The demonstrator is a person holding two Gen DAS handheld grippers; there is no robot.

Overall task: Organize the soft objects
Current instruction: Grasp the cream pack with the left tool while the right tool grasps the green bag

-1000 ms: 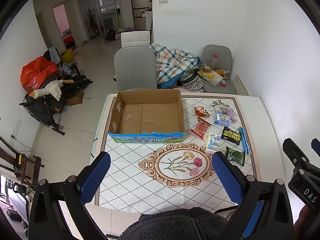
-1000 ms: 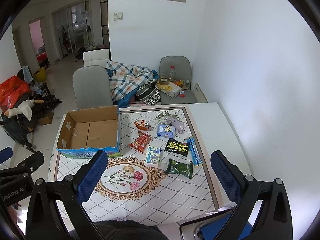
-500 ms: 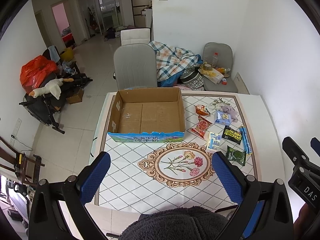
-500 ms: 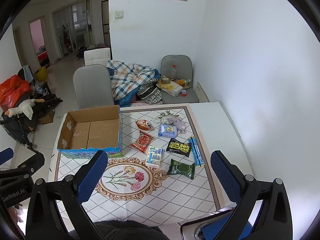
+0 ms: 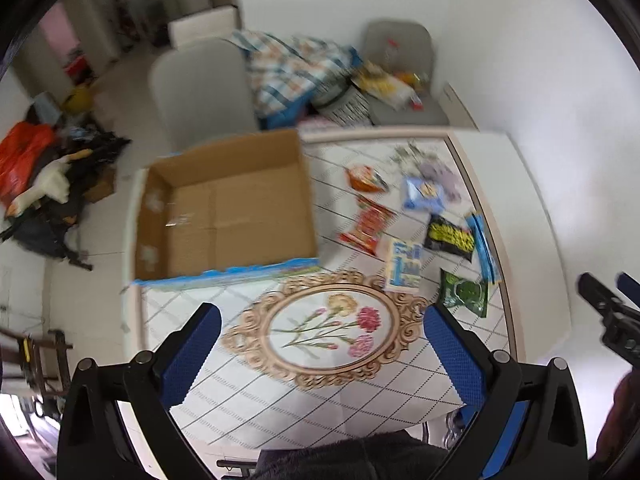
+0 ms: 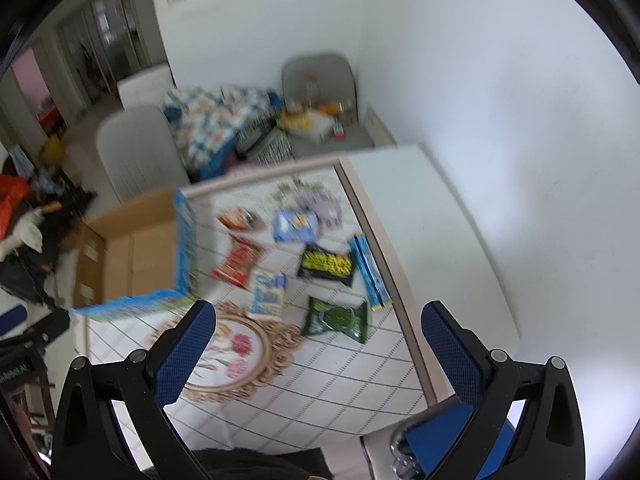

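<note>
Both grippers, left gripper point(image 5: 320, 354) and right gripper point(image 6: 318, 350), spread wide, holding nothing. Soft packets beside empty cardboard box point(image 5: 224, 208) on counter point(image 6: 424, 216). Tip: start with nearest green packet point(image 6: 336, 319), pinch its middle, lift gently.

Background's pretty cluttered: a grey chair point(image 5: 200, 92) is pushed up to the far side of the counter point(image 5: 516, 208), with a plaid blanket point(image 5: 292, 68) heaped just beside it. A second grey chair point(image 5: 400, 64) in the corner holds what looks like bags and a bottle, too blurry to call. An orange bag point(image 5: 20, 156) sits on the floor, far left.
</note>
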